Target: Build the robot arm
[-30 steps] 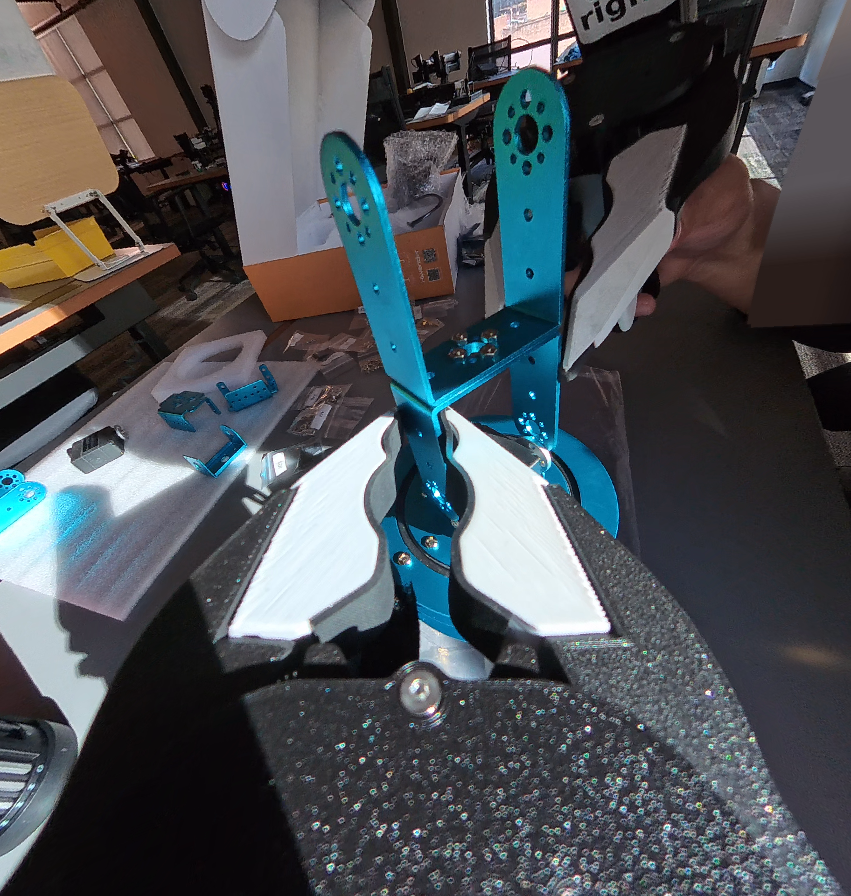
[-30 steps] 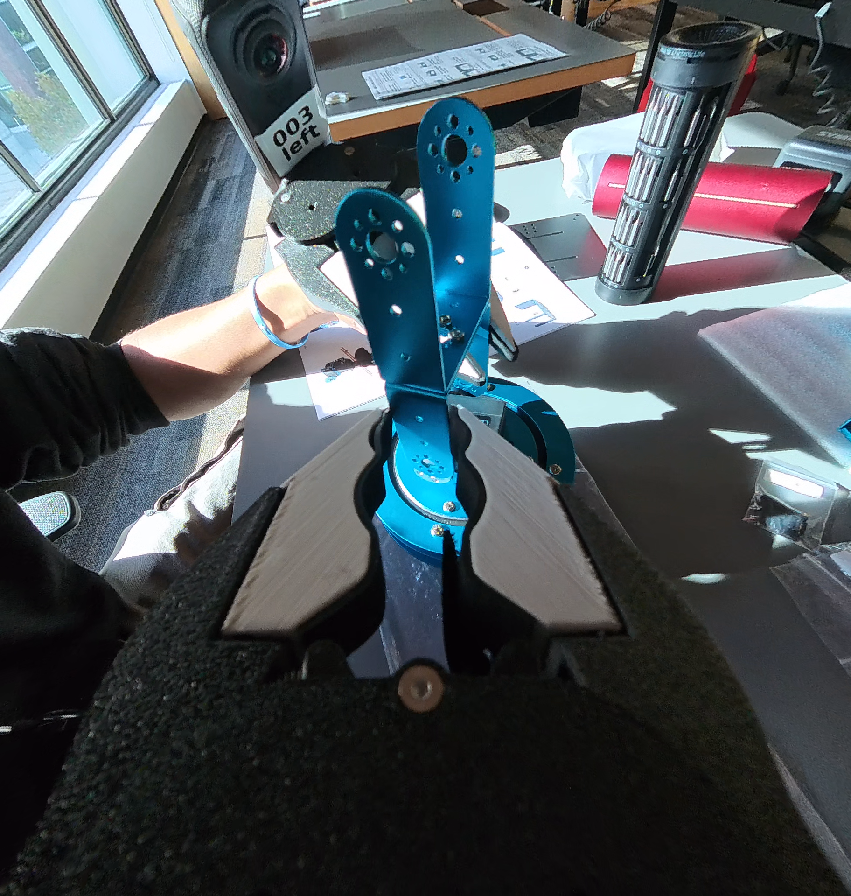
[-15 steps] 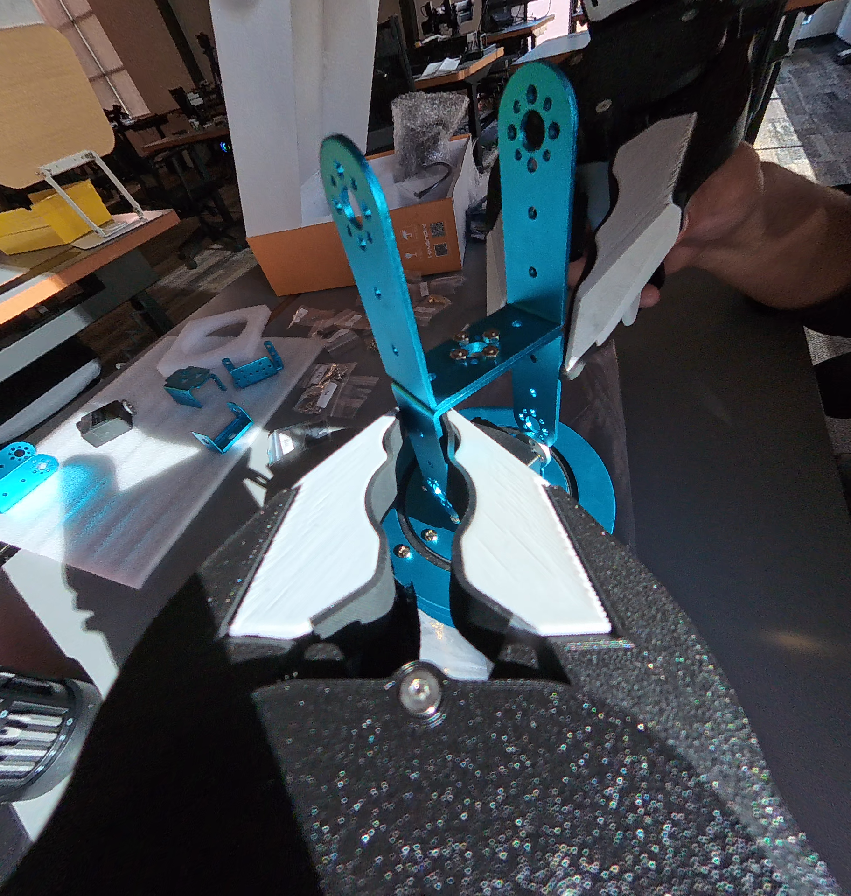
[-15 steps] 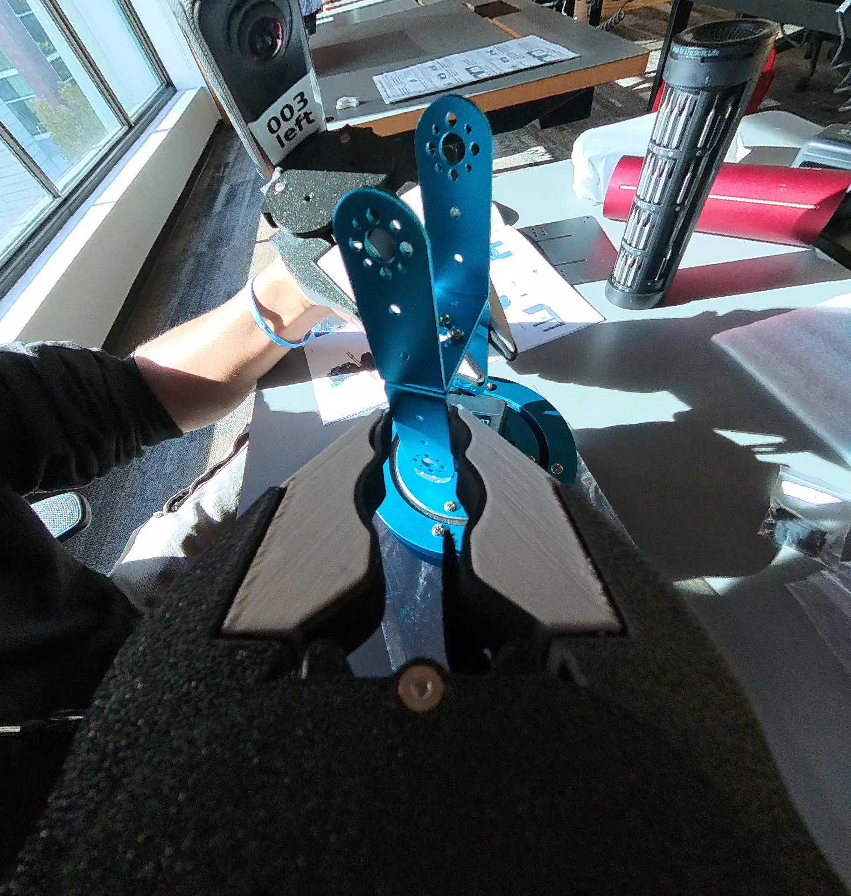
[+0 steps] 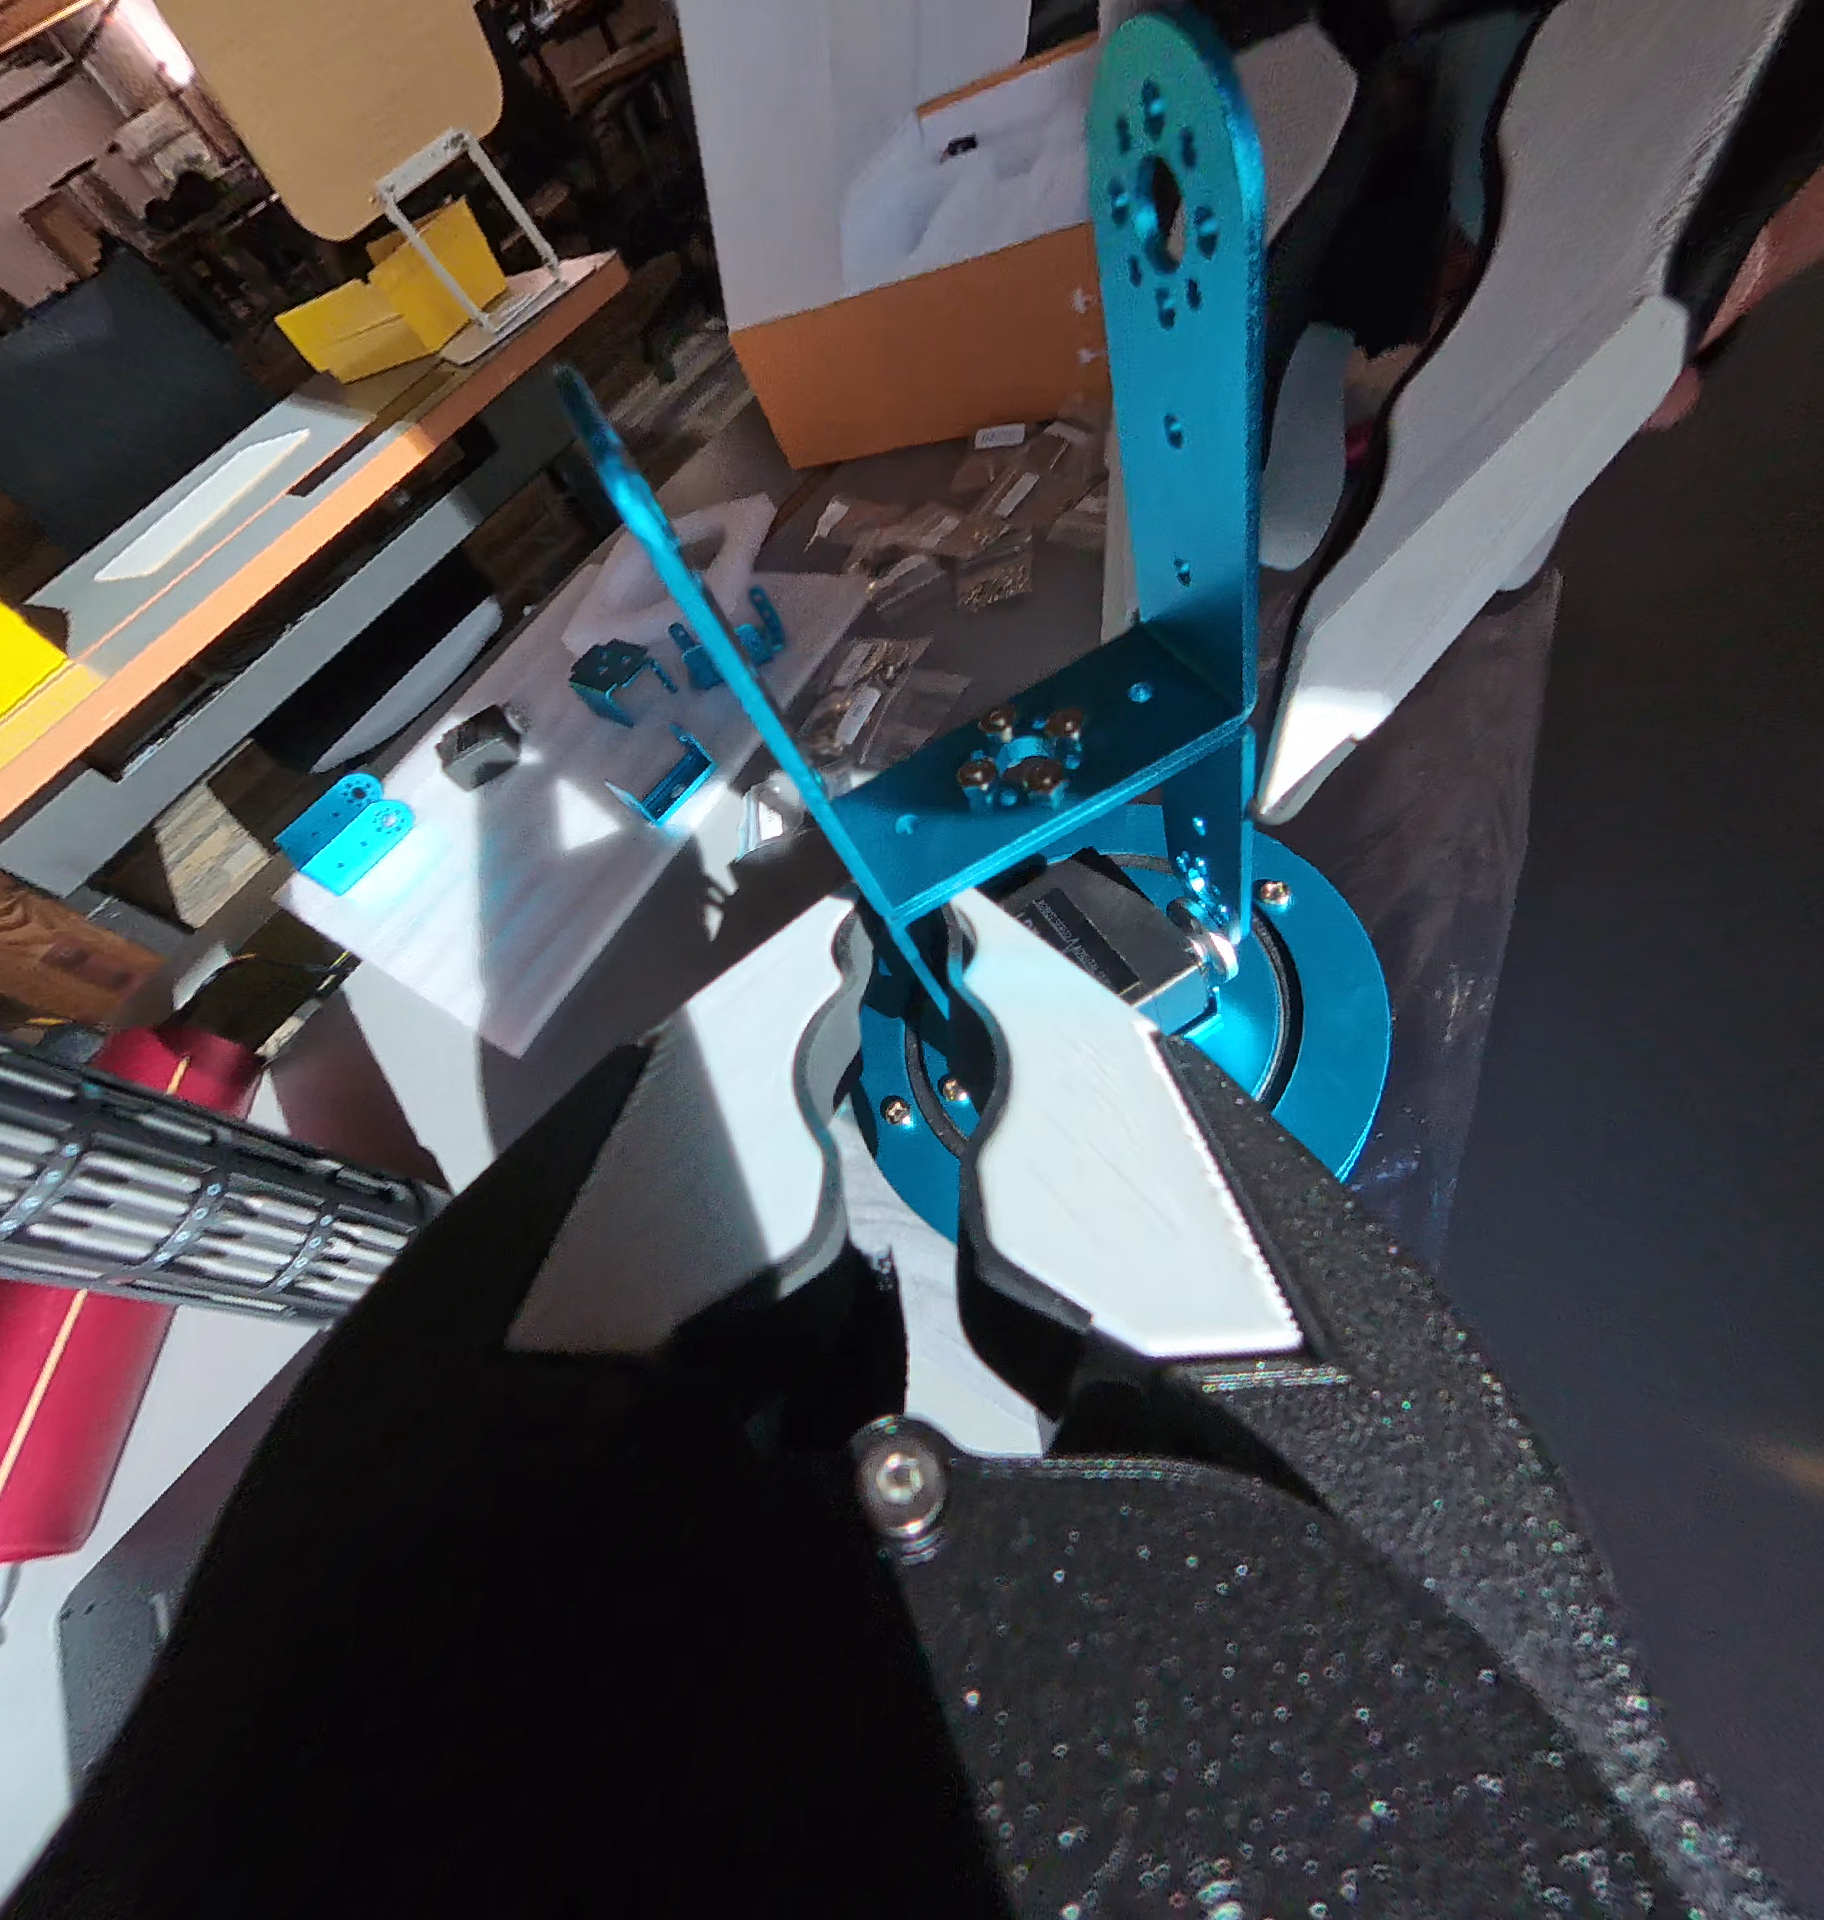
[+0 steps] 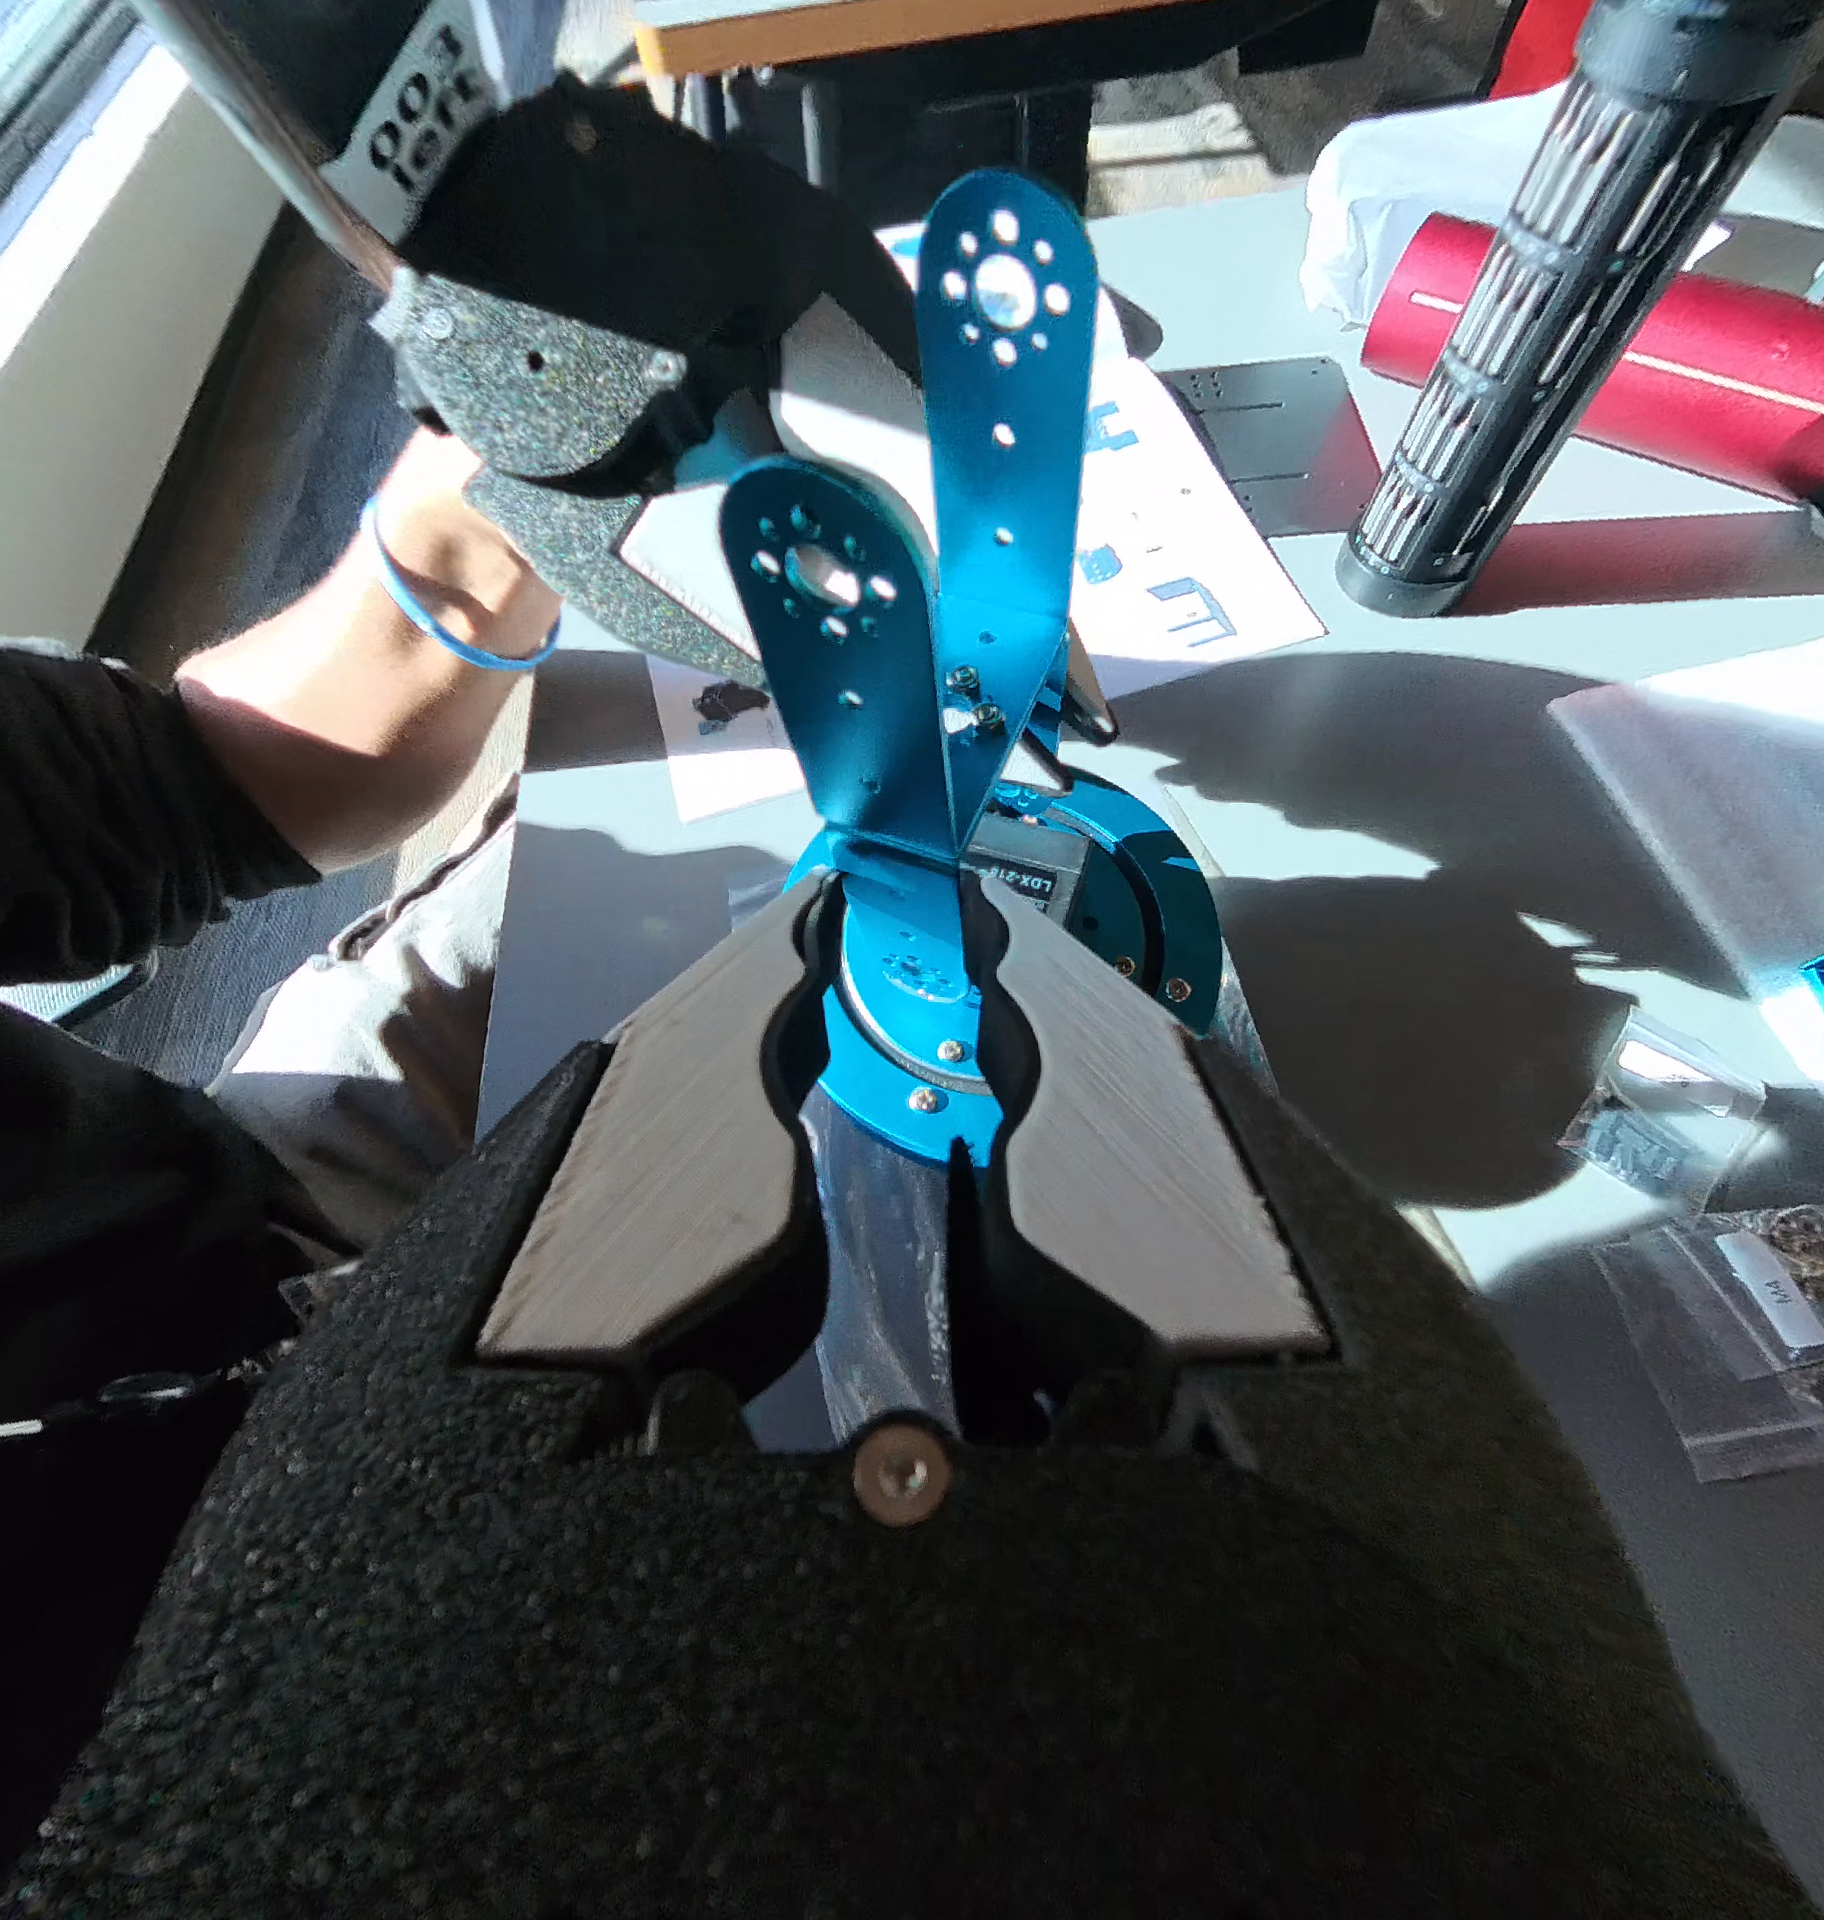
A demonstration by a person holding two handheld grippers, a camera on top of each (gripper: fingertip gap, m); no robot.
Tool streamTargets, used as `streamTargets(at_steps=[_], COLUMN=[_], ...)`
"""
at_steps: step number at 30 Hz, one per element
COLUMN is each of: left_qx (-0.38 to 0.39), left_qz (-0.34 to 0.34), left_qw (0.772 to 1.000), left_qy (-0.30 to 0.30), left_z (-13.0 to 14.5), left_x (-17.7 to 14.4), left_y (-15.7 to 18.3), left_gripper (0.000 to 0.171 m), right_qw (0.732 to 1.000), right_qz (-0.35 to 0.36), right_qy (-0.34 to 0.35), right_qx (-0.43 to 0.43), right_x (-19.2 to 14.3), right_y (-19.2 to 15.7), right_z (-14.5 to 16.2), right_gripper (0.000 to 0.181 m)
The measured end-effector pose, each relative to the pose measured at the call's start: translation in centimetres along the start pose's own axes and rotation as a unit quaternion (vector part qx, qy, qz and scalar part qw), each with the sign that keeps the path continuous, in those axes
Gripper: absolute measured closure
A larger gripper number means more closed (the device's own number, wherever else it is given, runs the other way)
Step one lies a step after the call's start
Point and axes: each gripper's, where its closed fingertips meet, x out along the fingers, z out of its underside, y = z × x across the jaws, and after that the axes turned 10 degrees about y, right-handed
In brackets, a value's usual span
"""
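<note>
A blue metal bracket assembly stands on a blue round base [image 5: 1313, 1049] on the table. Its upper U bracket [image 5: 1178, 343] points up, with a screw cluster on its floor. My left gripper [image 5: 913, 935] is shut on the thin lower bracket arm on the near side, seen edge-on. My right gripper [image 6: 900, 904] is shut on the lower bracket arm on the opposite side, above the round base [image 6: 1157, 935]. The U bracket [image 6: 1001, 416] rises in front of it. Each gripper shows in the other's view: the right [image 5: 1459, 499], the left [image 6: 596, 416] held by a hand.
A black slotted bit-holder cylinder [image 6: 1510, 312] and a red case [image 6: 1666, 384] stand beyond the assembly, with paper sheets [image 6: 1178, 582]. Small blue brackets [image 5: 617, 675] lie on white foam [image 5: 492, 914]. An orange and white box [image 5: 887, 343] and screw bags [image 6: 1770, 1309] lie nearby. There is about 5 centimetres between the tips of the two grippers.
Both grippers keep their hold. The left gripper has lifted and tilted, the bracket assembly leans with it, and the bit-holder cylinder and red case have come into the left view.
</note>
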Motion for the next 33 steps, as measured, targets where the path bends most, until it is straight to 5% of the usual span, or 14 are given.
streamTargets(at_steps=[16,22,28,33], left_qx=[-0.128,-0.1,-0.119,-0.154], left_qz=[-0.005,-0.097,-0.158,-0.169], left_qw=[0.992,0.99,0.979,0.973], left_qy=[-0.014,-0.024,0.052,0.009], left_z=[0.4,0.7,0.4,1.3], left_x=[0.5,0.5,-0.4,-0.3], left_y=[0.3,0.1,-0.5,-1.0], left_gripper=[0.171,0.171,0.17,0.171], right_qw=[0.995,0.97,0.962,0.954], right_qz=[-0.089,-0.23,-0.254,-0.295], right_qy=[-0.016,-0.005,-0.014,-0.014], right_qx=[-0.033,-0.077,-0.099,-0.046], right_x=[0.1,0.0,0.4,0.7], right_y=[-0.3,-0.2,-0.3,0.5], right_z=[0.5,1.4,1.0,1.2], right_gripper=[0.173,0.176,0.176,0.175])
